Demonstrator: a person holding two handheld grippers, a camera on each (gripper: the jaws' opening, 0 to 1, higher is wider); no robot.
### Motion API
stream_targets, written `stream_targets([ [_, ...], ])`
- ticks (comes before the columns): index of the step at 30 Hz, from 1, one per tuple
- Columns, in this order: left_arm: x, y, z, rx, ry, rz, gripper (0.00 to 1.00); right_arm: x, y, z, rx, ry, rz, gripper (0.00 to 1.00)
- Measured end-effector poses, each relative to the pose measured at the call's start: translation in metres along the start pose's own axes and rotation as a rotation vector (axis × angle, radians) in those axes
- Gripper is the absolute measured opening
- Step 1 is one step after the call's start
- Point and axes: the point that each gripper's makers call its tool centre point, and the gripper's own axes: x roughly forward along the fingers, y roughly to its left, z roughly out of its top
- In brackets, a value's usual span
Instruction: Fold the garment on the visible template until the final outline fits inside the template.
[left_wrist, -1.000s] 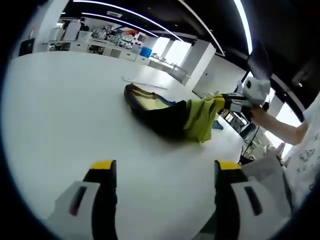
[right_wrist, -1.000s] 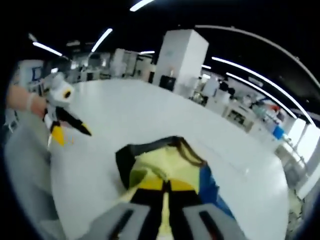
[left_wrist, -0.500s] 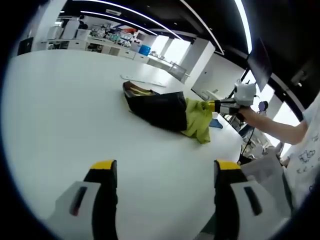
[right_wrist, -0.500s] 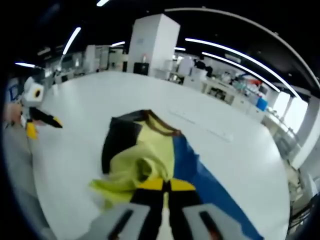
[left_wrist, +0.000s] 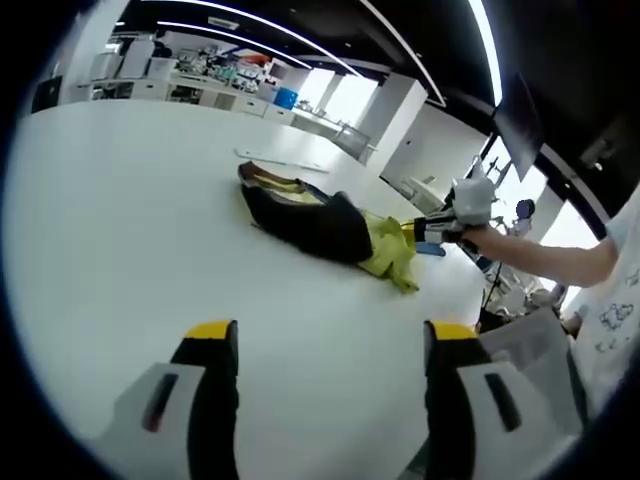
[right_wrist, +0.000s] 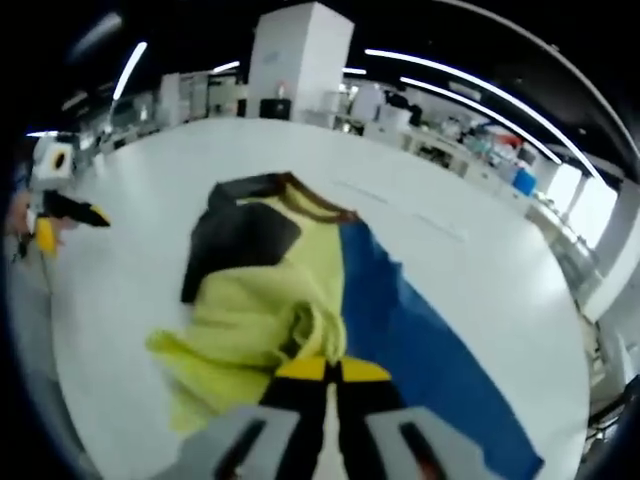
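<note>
Ahead of our right gripper (right_wrist: 332, 372), jaws clamped on the yellow-black garment (right_wrist: 262, 285), blue template (right_wrist: 420, 335) beside it, far off our left gripper (left_wrist: 325, 340) gaped over white table (left_wrist: 120, 220).

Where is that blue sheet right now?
In the right gripper view, the blue sheet lies flat on the white table, right of the yellow shirt, which partly covers it.
</note>
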Motion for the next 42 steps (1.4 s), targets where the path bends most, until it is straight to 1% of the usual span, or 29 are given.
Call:
stream_targets([
  [4, 0.005, -0.003, 0.002, -0.002, 0.004, -0.008, 0.72, -0.002, -0.001, 0.000, 0.020, -0.012, 0.008, 0.00],
  [7, 0.008, -0.005, 0.003, 0.001, 0.006, -0.017, 0.72, -0.006, -0.001, -0.001, 0.036, -0.019, 0.015, 0.04],
  [11, 0.010, -0.006, 0.003, 0.002, 0.011, -0.024, 0.72, -0.011, -0.004, -0.002, 0.048, -0.035, 0.025, 0.13],
  [13, 0.011, -0.007, 0.002, 0.004, 0.013, -0.027, 0.72, -0.014, -0.001, -0.003, 0.052, -0.050, 0.044, 0.17],
  [15, 0.011, -0.008, 0.002, 0.005, 0.015, -0.028, 0.72, -0.017, -0.002, -0.005, 0.050, -0.050, 0.043, 0.21],
  [16, 0.011, -0.008, 0.002, 0.006, 0.015, -0.029, 0.72, -0.017, -0.003, -0.003, 0.057, -0.061, 0.052, 0.24],
  [17, 0.011, -0.009, 0.002, 0.006, 0.015, -0.030, 0.72, -0.019, 0.000, -0.002, 0.079, -0.072, 0.076, 0.27],
  [19, 0.011, -0.009, 0.003, 0.008, 0.016, -0.030, 0.72, -0.026, 0.012, 0.002, 0.108, -0.094, 0.135, 0.36],
  [21, 0.012, -0.009, 0.003, 0.008, 0.016, -0.031, 0.72, -0.030, 0.014, 0.003, 0.095, -0.096, 0.140, 0.42],
  [23, 0.012, -0.009, 0.003, 0.010, 0.017, -0.032, 0.72, -0.037, 0.019, 0.009, 0.067, -0.114, 0.163, 0.48],
  [24, 0.012, -0.009, 0.003, 0.010, 0.018, -0.032, 0.72, -0.042, 0.023, 0.009, 0.073, -0.119, 0.171, 0.51],
  [25, 0.012, -0.009, 0.003, 0.012, 0.020, -0.034, 0.72, -0.050, 0.030, 0.010, 0.074, -0.137, 0.195, 0.57],
  [27, 0.013, -0.010, 0.004, 0.014, 0.021, -0.035, 0.72, -0.055, 0.037, 0.016, 0.088, -0.162, 0.233, 0.67],
  [29, 0.013, -0.009, 0.004, 0.016, 0.023, -0.038, 0.72, -0.057, 0.037, 0.021, 0.098, -0.179, 0.251, 0.73],
  [30, 0.014, -0.009, 0.005, 0.017, 0.025, -0.040, 0.72, -0.063, 0.040, 0.023, 0.099, -0.190, 0.263, 0.75],
  [32, 0.015, -0.005, 0.006, 0.022, 0.027, -0.043, 0.72, -0.071, 0.043, 0.026, 0.103, -0.203, 0.274, 0.83],
  [35, 0.017, -0.005, 0.009, 0.025, 0.027, -0.047, 0.72, -0.080, 0.048, 0.029, 0.111, -0.207, 0.297, 0.91],
  [38, 0.020, -0.005, 0.011, 0.035, 0.032, -0.051, 0.72, -0.086, 0.048, 0.029, 0.097, -0.214, 0.298, 0.94],
  [40, 0.023, -0.006, 0.013, 0.040, 0.037, -0.057, 0.71, -0.090, 0.050, 0.029, 0.097, -0.221, 0.306, 0.99],
  [42, 0.027, -0.008, 0.015, 0.052, 0.043, -0.062, 0.71, -0.092, 0.051, 0.027, 0.099, -0.216, 0.307, 0.99],
])
